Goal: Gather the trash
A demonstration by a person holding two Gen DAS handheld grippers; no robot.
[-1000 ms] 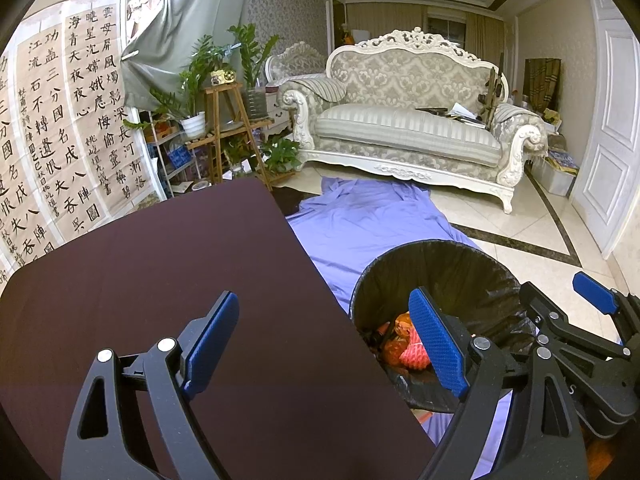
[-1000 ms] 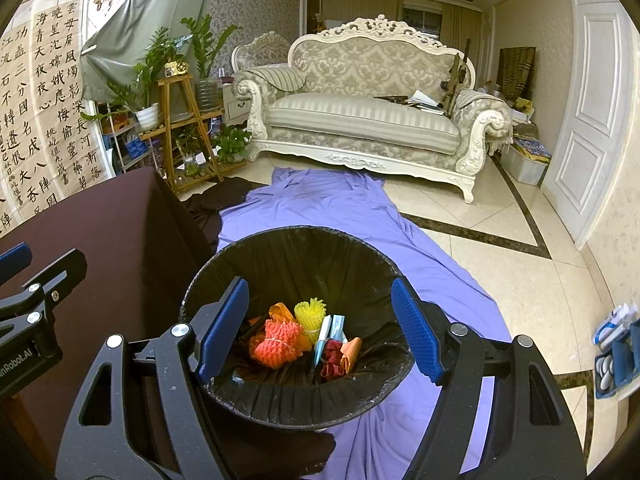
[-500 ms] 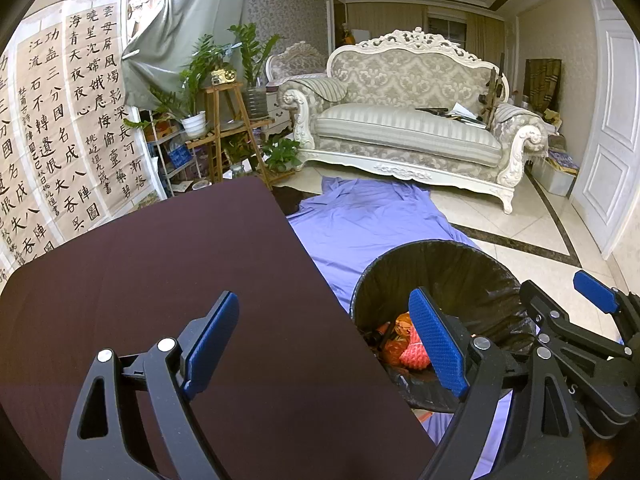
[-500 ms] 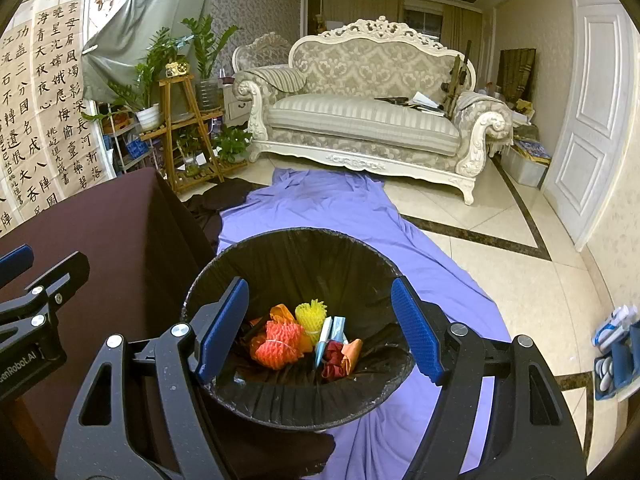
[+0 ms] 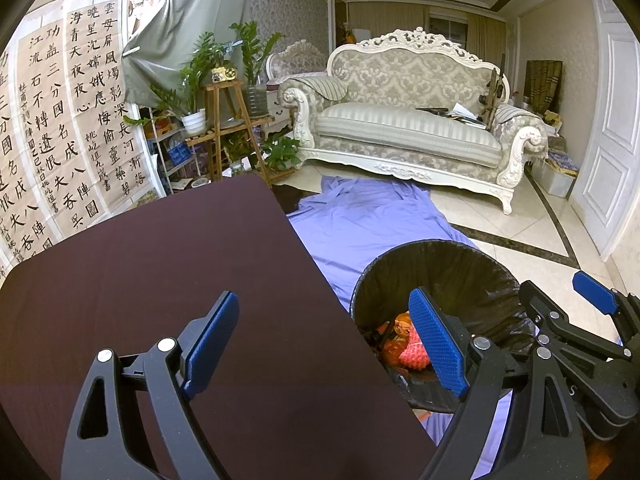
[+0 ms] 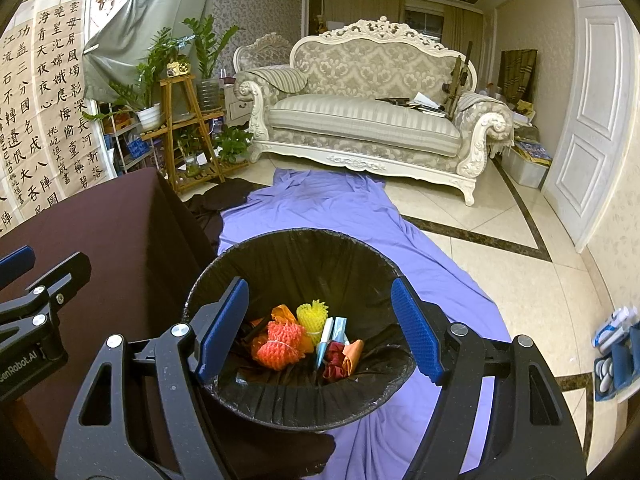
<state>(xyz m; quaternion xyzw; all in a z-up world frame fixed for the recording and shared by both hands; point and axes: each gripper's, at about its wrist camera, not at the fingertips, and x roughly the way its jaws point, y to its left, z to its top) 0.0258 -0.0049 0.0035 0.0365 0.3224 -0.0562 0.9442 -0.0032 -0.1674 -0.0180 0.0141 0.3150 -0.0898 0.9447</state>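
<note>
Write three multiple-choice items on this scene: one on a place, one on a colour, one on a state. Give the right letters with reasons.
1. Where does the black-lined round trash bin stand?
A. on the purple sheet on the floor
B. on the sofa
C. on the dark brown table

2. What colour is the foam net sleeve farthest back in the bin?
A. white
B. yellow
C. green

3. How does the right gripper stand?
A. shut on a sleeve
B. shut on nothing
C. open and holding nothing

Answers:
1 A: the purple sheet spreads under and around the bin, beside the dark brown table.
2 B: it shows yellow behind the orange-red net sleeve.
3 C: its blue pads stand wide apart above the bin, nothing between them.
</note>
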